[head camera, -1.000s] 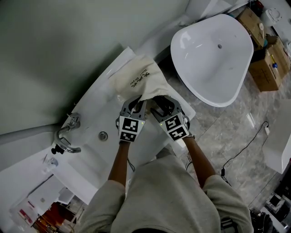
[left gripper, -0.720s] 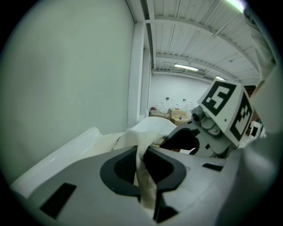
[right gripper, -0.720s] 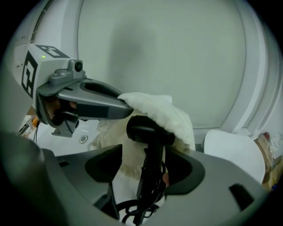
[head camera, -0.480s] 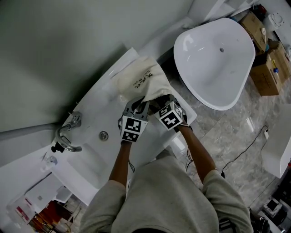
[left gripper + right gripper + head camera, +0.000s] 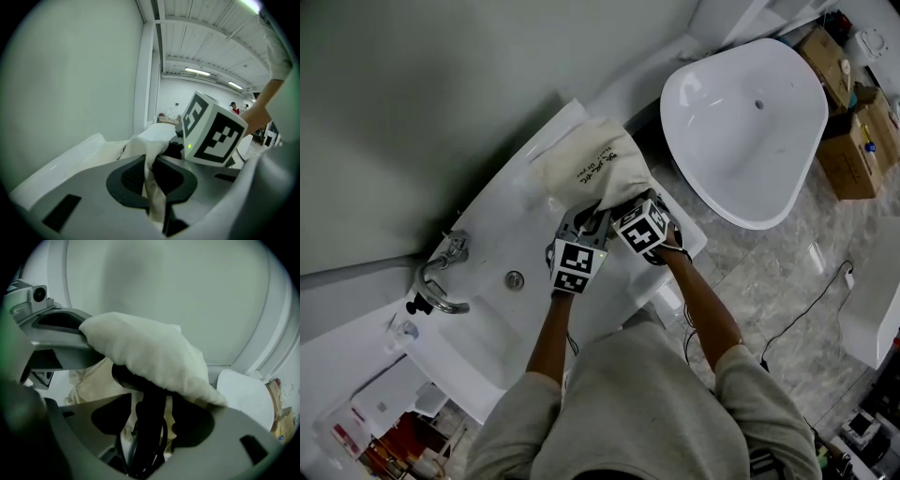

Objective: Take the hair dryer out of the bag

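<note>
Two grippers at work on the bag (image 5: 586, 169), lying on the white counter (image 5: 502, 234). Pinching the bag's edge with the left gripper (image 5: 152, 176), jaws shut tight on the cloth, likely to hold the mouth up and open. Reaching in underneath with the right gripper (image 5: 149, 420), jaws just now closing but not squeezing yet, around the black hair dryer (image 5: 133, 378). Mostly inside the bag, with the handle (image 5: 151, 401) poking out between those jaws. Needs a firm squeeze next, then a pull.

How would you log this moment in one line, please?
left gripper: shut on bag edge | right gripper: jaws just closing, hair dryer handle between them, not gripped | its body under bag cloth
</note>
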The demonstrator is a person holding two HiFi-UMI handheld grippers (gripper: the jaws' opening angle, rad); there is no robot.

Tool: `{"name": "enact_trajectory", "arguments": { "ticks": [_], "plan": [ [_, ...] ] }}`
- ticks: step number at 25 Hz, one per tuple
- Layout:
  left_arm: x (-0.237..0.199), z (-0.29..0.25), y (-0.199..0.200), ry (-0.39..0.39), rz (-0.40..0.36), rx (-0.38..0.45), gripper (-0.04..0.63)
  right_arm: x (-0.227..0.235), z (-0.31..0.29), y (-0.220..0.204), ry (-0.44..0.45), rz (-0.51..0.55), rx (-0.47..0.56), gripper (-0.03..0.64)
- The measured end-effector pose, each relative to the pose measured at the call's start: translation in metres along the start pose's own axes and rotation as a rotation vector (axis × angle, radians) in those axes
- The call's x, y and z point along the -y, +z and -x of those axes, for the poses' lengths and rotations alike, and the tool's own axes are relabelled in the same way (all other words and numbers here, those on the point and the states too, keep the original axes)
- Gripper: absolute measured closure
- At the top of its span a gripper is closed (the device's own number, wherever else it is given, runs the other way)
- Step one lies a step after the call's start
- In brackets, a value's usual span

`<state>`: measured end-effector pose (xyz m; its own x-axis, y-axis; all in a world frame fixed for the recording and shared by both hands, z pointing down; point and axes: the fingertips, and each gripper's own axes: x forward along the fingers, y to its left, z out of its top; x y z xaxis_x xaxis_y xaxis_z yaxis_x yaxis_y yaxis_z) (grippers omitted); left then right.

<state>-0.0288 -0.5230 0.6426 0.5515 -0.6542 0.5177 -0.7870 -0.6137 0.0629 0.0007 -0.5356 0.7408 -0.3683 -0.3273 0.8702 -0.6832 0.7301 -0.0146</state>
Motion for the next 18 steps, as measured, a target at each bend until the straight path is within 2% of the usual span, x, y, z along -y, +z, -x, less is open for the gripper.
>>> {"name": "enact_trajectory", "arguments": {
  "ticks": [6, 12, 18],
  "plan": [
    [-0.003, 0.002, -0.002, -0.001, 0.002, -0.001, 0.558, -0.003, -0.014, -0.006, -0.014, 0.018, -0.045, 0.346],
    [-0.003, 0.003, -0.003, -0.003, 0.007, -0.005, 0.56, 0.004, -0.019, -0.006, -0.067, -0.006, -0.021, 0.428],
    [-0.004, 0.003, -0.003, -0.01, 0.014, -0.005, 0.56, 0.002, -0.022, -0.004, -0.044, -0.026, -0.008, 0.434]
  ]
}}
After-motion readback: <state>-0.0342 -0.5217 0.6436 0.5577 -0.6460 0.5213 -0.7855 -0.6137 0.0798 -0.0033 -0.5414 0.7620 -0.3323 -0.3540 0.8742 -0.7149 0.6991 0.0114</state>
